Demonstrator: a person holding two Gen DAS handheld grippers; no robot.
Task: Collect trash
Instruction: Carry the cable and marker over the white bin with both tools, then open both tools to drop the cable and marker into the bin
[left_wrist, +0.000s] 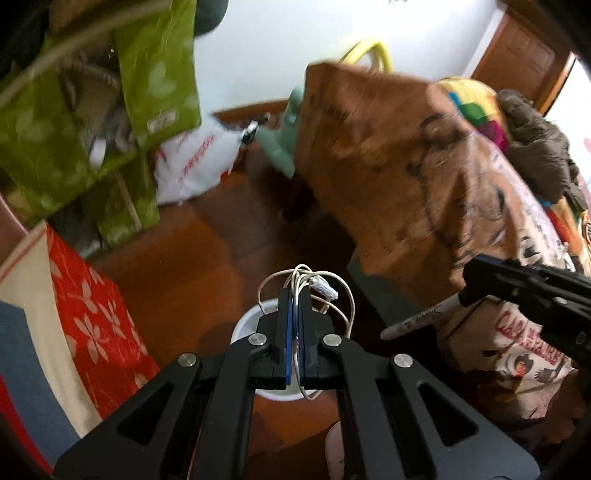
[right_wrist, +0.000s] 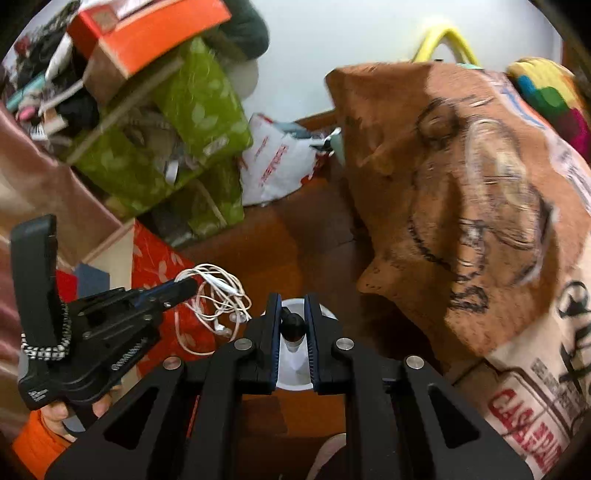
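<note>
1. Black and blue-padded, my left gripper (left_wrist: 294, 295) is clamped on a tangle of white earphones (left_wrist: 314, 291); the pads are pressed together with the thin cord pinched between them, and loops spill out past the tips and down one side.
2. From my right wrist view the same left gripper (right_wrist: 184, 286) shows at the left, with the earphones (right_wrist: 218, 299) dangling in loose coils off its tips, and a hand (right_wrist: 74, 413) with an orange sleeve (right_wrist: 33, 443) under its handle.
3. My right gripper (right_wrist: 292, 317) is clamped on a black Sharpie marker (right_wrist: 293, 325); the 2 pads sit against its barrel, seen end-on.
4. In the left wrist view the right gripper (left_wrist: 466, 291) comes in from the right edge, and the marker (left_wrist: 421, 317) sticks out of it, slanting down to the left, its label readable.
5. Directly below both grippers sits a white round bin (left_wrist: 245, 325), its rim partly covered by my fingers; it shows between the right pads too (right_wrist: 291, 365).
6. The bin stands on a brown wooden floor (left_wrist: 207, 258).
7. To the right hangs a brown printed blanket (left_wrist: 388, 147).
8. At the left lies a red floral fabric (left_wrist: 92, 306), and beyond it stand green patterned boxes (left_wrist: 155, 74), with a white plastic bag (left_wrist: 195, 162) just beside them.
</note>
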